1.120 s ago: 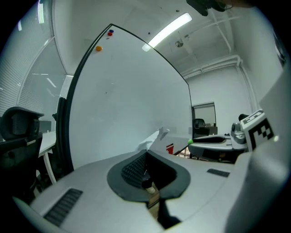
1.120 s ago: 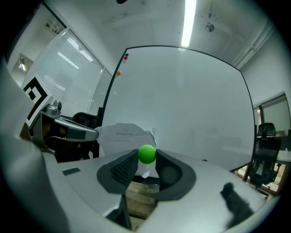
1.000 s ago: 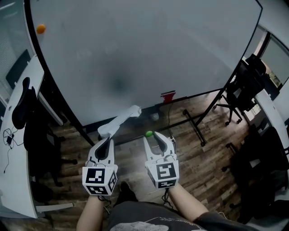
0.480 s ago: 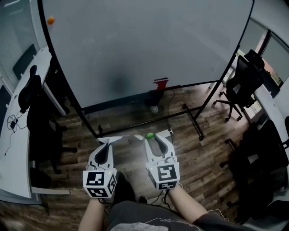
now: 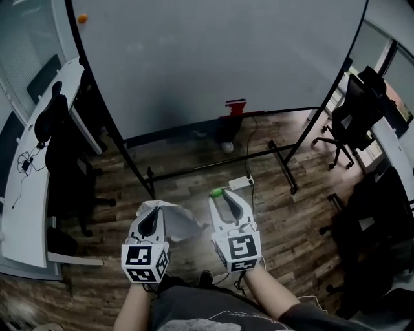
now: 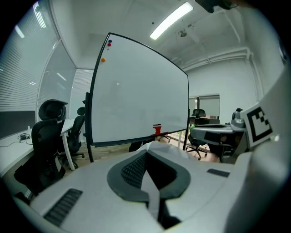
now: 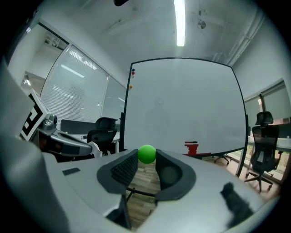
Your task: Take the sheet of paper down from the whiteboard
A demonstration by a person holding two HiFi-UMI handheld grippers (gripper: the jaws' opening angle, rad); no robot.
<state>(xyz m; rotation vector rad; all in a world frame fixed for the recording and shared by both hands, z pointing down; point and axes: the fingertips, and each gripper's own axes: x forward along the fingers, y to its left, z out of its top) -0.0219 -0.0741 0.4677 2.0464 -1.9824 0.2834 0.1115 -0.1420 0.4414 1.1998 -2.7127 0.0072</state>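
The white sheet of paper [image 5: 176, 220] is off the whiteboard [image 5: 220, 58] and hangs crumpled from my left gripper [image 5: 152, 217], which is shut on it. In the left gripper view a strip of the paper [image 6: 153, 193] is pinched between the closed pads, and more of it bulges past the tips of the left gripper [image 6: 146, 154]. My right gripper [image 5: 220, 196] is shut on a small green ball [image 5: 215, 192]; the ball [image 7: 146, 154] sits between the tips of the right gripper [image 7: 146, 160]. Both grippers hover over the wooden floor, well back from the board.
An orange magnet [image 5: 82, 19] stays at the board's top left, a red object [image 5: 235, 105] on its lower rail. The board's stand legs [image 5: 283, 165] and a power strip [image 5: 240, 183] lie ahead. Desk and black chair [image 5: 58, 149] at left, chairs [image 5: 359, 110] at right.
Both grippers have drawn back from the whiteboard, which now looks farther away. The paper, earlier sticking out forward, now droops to the right of the left gripper.
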